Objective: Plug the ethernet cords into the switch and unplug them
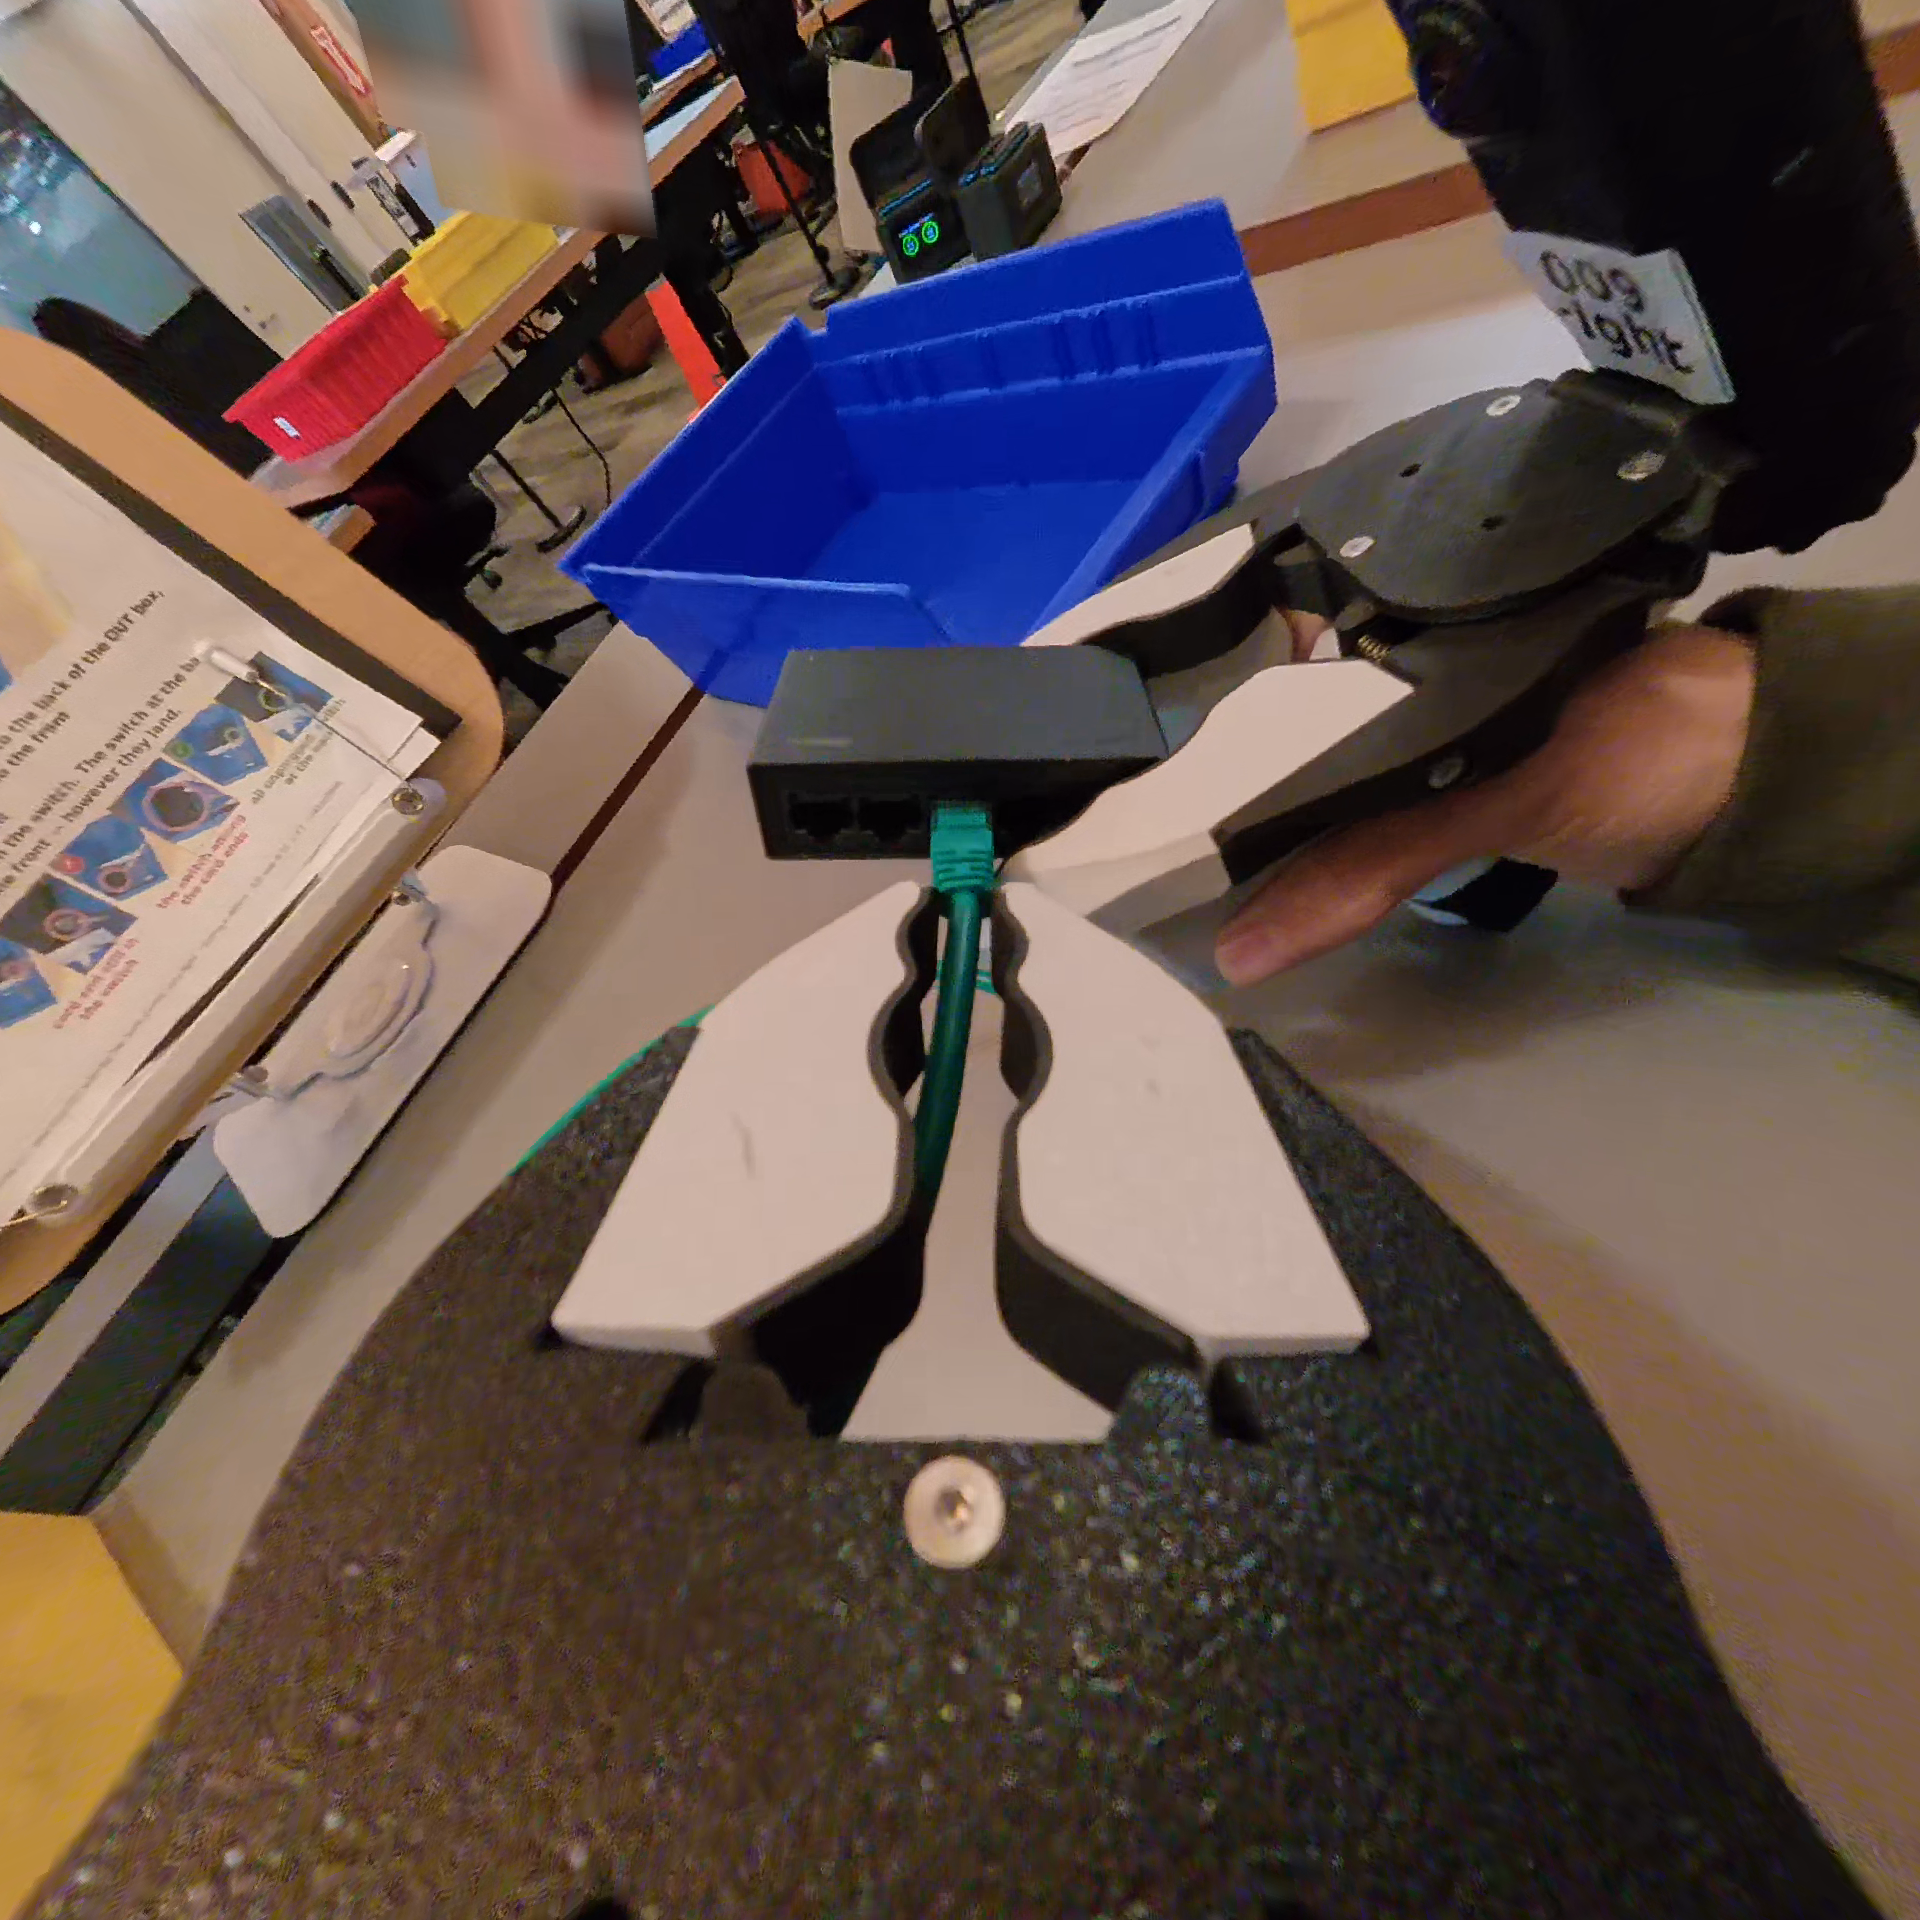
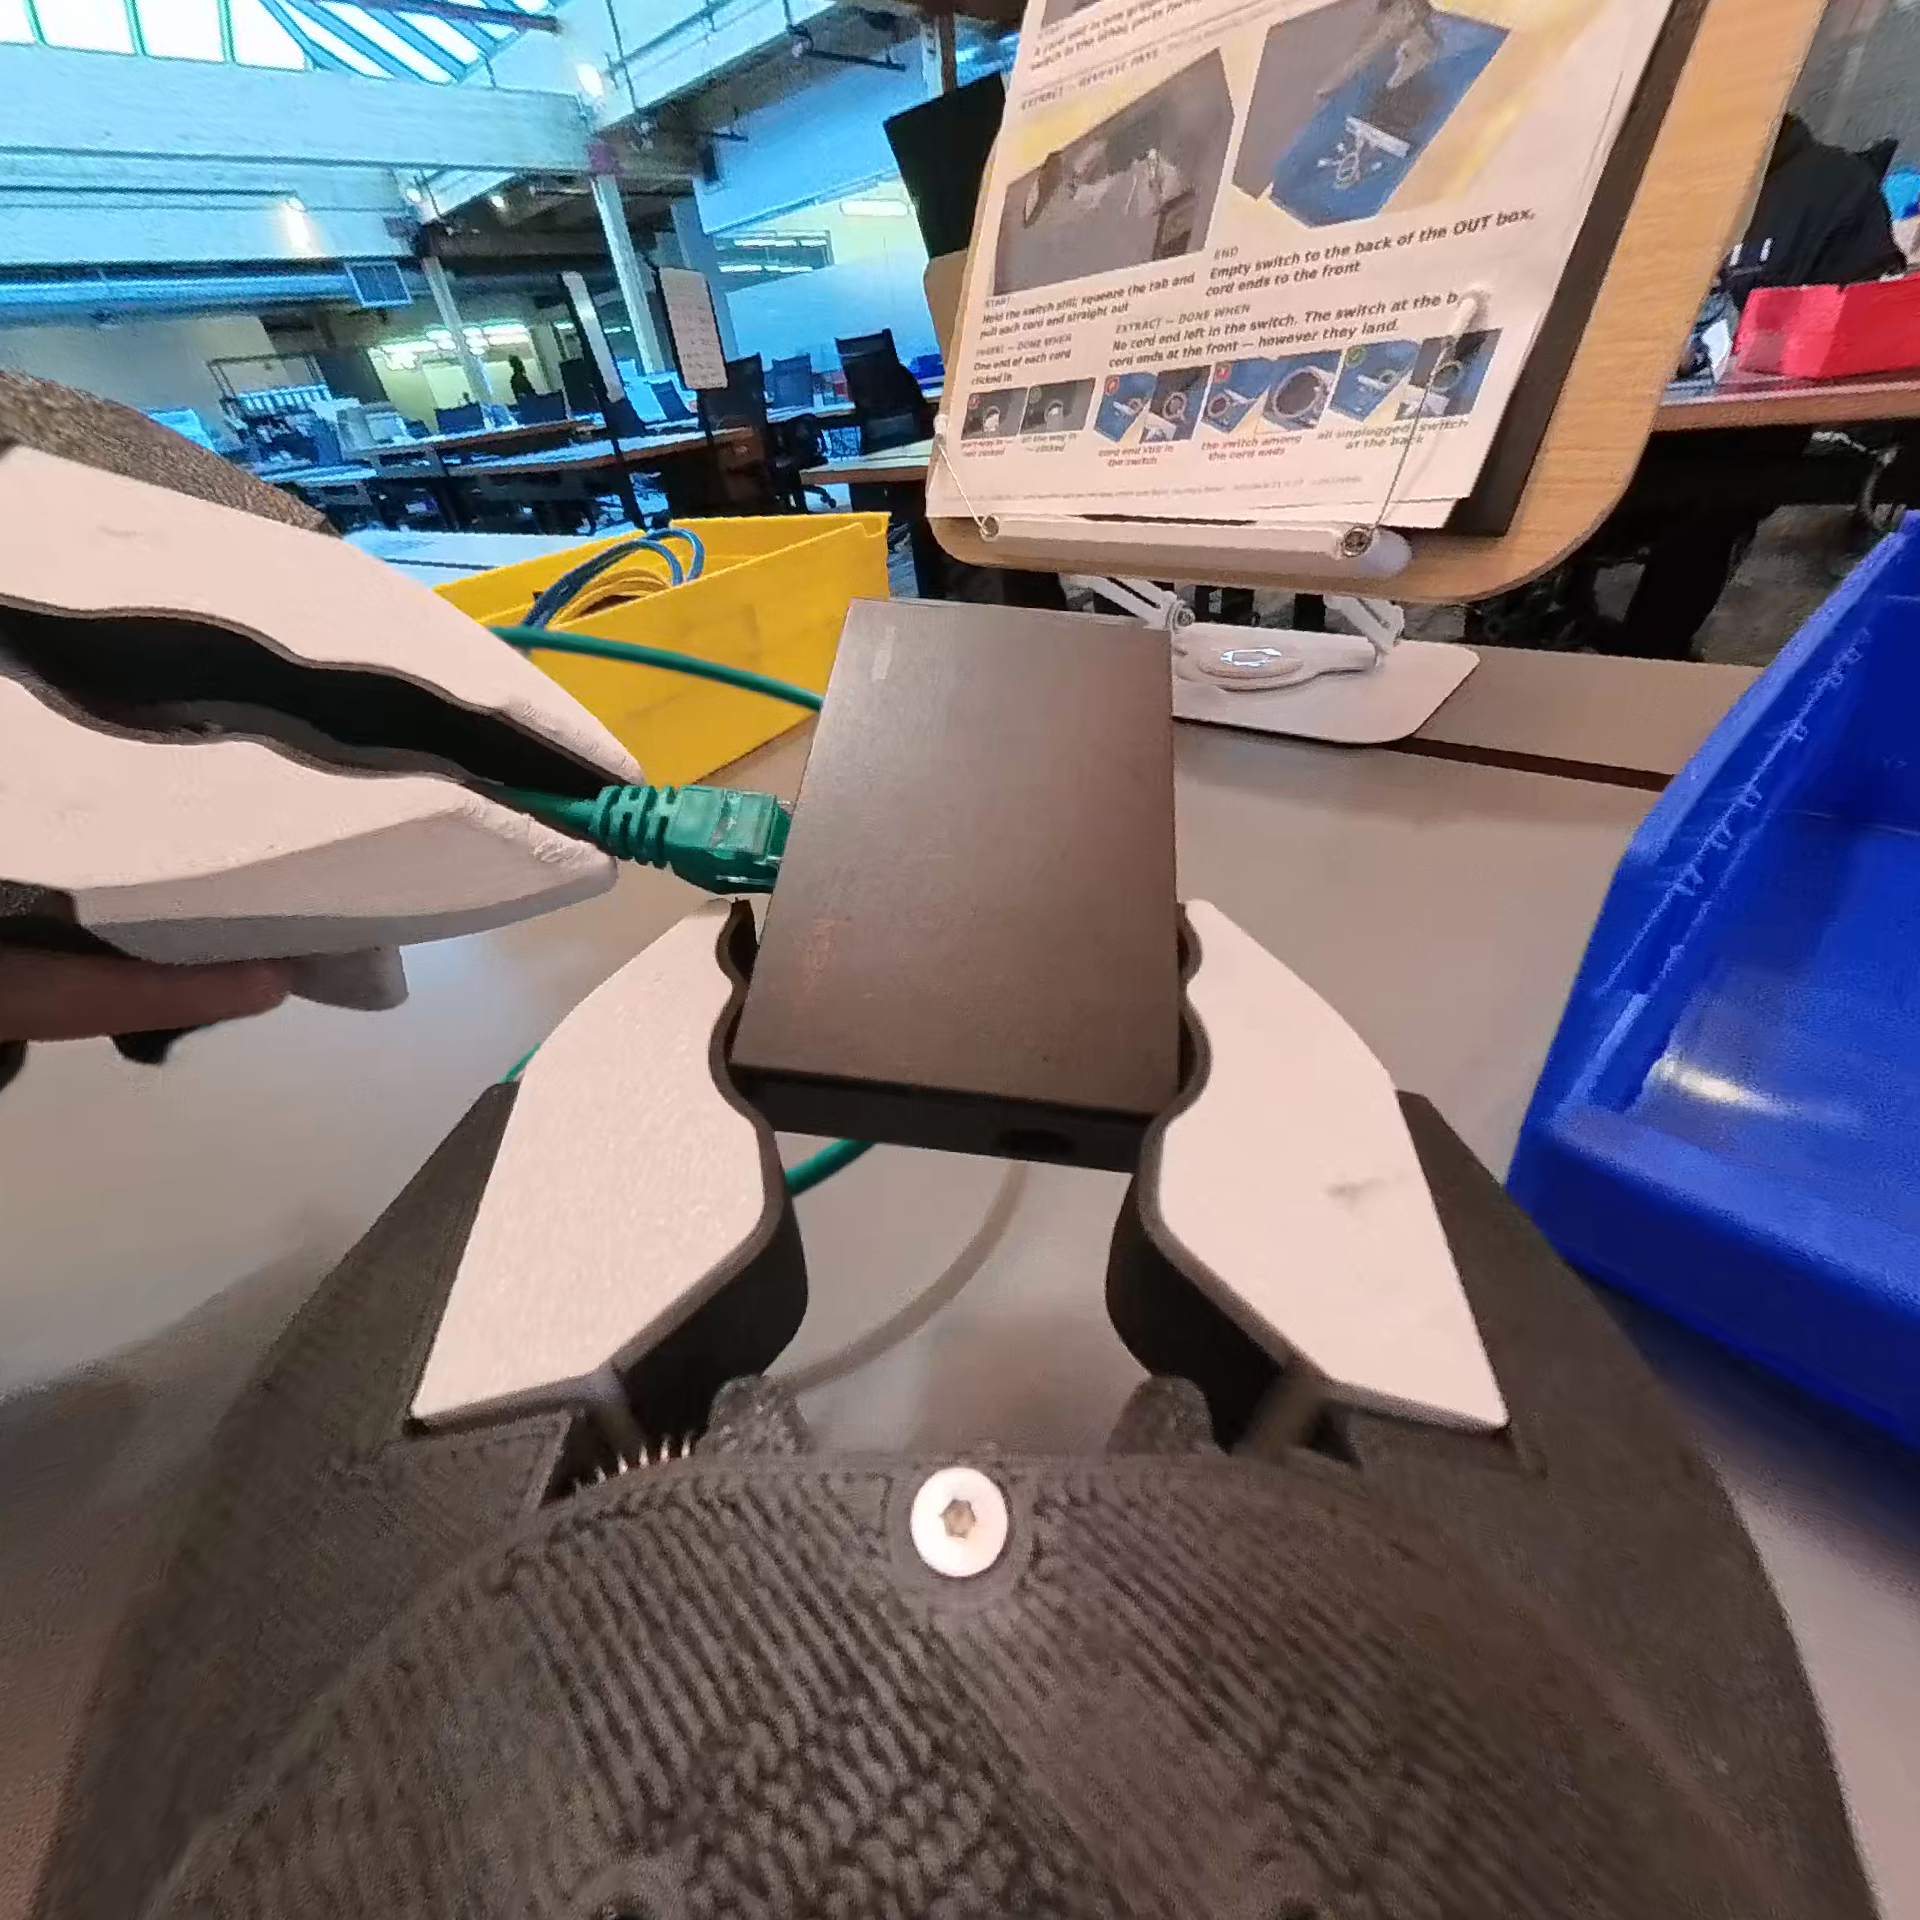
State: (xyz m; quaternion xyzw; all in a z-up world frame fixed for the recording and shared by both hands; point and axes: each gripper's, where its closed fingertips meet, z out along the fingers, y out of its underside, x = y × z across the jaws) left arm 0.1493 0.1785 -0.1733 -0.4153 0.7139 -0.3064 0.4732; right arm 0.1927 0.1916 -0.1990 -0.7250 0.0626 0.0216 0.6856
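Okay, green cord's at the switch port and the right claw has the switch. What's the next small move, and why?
Probably push the left claw straight forward a touch. The green plug sits at the port, but part of it still shows outside the switch, so full seating can't be confirmed. The right claw braces the switch.

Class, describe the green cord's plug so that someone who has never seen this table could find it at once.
Start at the blue bin on the table; just in front of it the right gripper holds a black switch. The green plug sits in a port on its front face, the only port filled, its cord running back between the left gripper's fingers.
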